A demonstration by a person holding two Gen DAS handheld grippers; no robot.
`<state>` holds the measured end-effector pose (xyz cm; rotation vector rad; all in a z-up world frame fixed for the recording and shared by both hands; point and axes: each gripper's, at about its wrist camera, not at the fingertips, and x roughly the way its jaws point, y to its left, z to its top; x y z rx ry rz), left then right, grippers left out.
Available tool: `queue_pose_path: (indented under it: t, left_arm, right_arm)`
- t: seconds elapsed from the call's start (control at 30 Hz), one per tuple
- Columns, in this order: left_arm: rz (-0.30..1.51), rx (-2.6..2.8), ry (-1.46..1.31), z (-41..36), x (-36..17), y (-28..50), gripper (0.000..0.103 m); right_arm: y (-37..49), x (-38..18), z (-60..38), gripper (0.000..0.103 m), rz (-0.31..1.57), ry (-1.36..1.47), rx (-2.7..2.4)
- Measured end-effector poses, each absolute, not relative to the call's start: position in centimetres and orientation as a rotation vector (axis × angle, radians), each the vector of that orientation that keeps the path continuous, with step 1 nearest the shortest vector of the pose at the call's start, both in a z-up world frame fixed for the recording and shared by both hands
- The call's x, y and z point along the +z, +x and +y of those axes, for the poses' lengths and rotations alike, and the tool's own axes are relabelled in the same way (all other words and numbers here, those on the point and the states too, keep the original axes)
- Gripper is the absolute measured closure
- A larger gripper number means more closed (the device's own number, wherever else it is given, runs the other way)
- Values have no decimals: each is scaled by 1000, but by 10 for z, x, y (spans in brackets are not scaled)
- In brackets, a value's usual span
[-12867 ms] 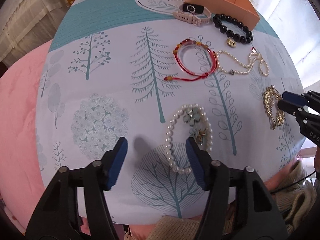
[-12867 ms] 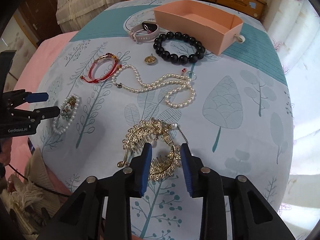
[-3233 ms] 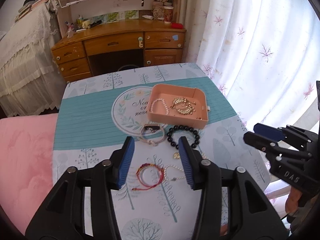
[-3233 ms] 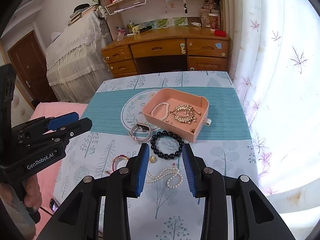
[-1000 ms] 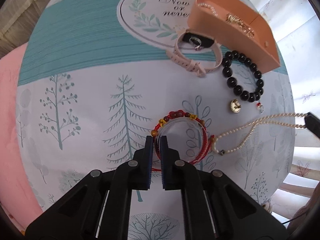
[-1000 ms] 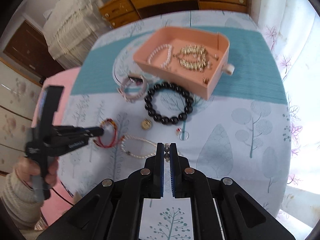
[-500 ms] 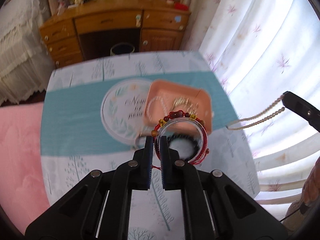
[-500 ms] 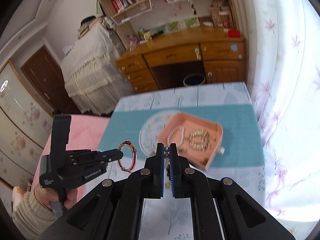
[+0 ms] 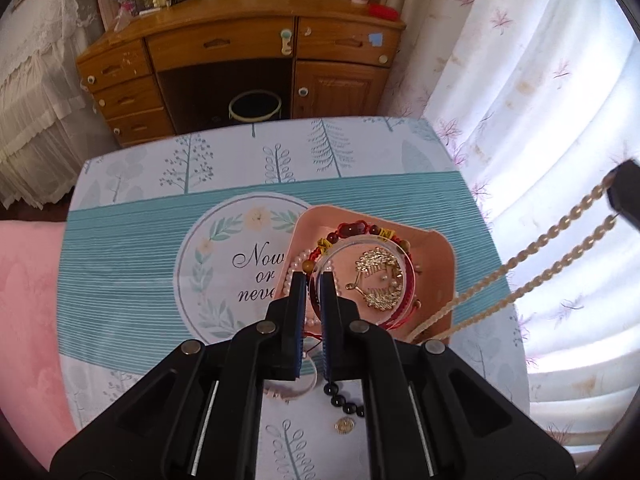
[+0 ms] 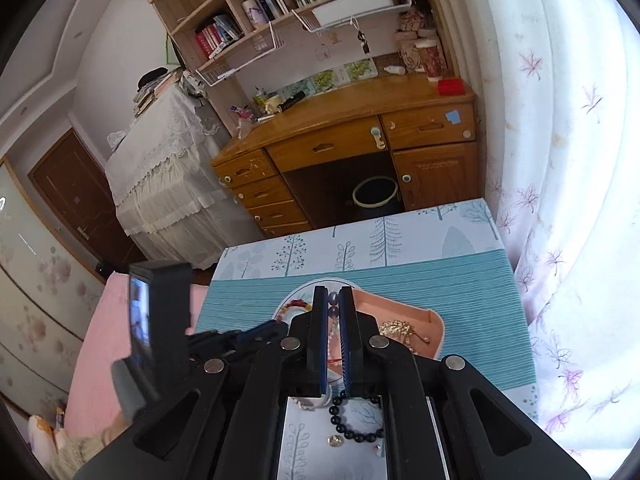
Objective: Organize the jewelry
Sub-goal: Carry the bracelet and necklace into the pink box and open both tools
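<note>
Red Bracelets and Pearl Strand Held Over the Pink Tray

Red cord and beaded bracelets (image 9: 362, 236), bunched with a clear bangle, are pinched in the left gripper (image 9: 313, 280), whose blue pads are pressed together on the rings' near-left edge. From the left wrist view the bundle hangs in front of the pink tray (image 9: 442, 256), so the ornate gold hair comb (image 9: 378, 280) inside the tray shows through the clear ring. A white pearl bracelet (image 9: 294, 268) also lies in the tray, at its left side.

On the right, the right gripper (image 10: 333, 308) is pressed shut on a pearl necklace (image 9: 532, 248). Its two strands run taut from the dark gripper tip at the far right edge of the left wrist view down toward the tray's near right corner. In the right wrist view a couple of pearls show between the closed pads.

On the tabletop (image 9: 132, 264), covered by a cloth printed with trees and teal stripes, three things lie near the tray's near side: a pale watch strap (image 9: 296, 390), a black bead bracelet (image 10: 356, 426) and a small gold pendant (image 9: 344, 425). Both sit just beside each other.

Beyond the far edge stand a wooden desk (image 10: 352, 128) and a dark waste bin (image 10: 376, 192). Floral curtains (image 10: 568, 160) fill the right.
</note>
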<state>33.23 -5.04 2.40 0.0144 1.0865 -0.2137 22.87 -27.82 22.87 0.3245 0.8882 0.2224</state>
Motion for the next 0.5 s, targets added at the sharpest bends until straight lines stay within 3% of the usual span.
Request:
queue_pose_path:
  t: [0.27, 0.5]
  left_arm:
    - [1177, -187, -21, -56, -52, 358, 98]
    - [1213, -212, -9, -53, -67, 354, 97]
  right_arm:
    - [283, 174, -251, 98, 925, 299, 215]
    - [326, 137, -230, 98, 943, 288, 211]
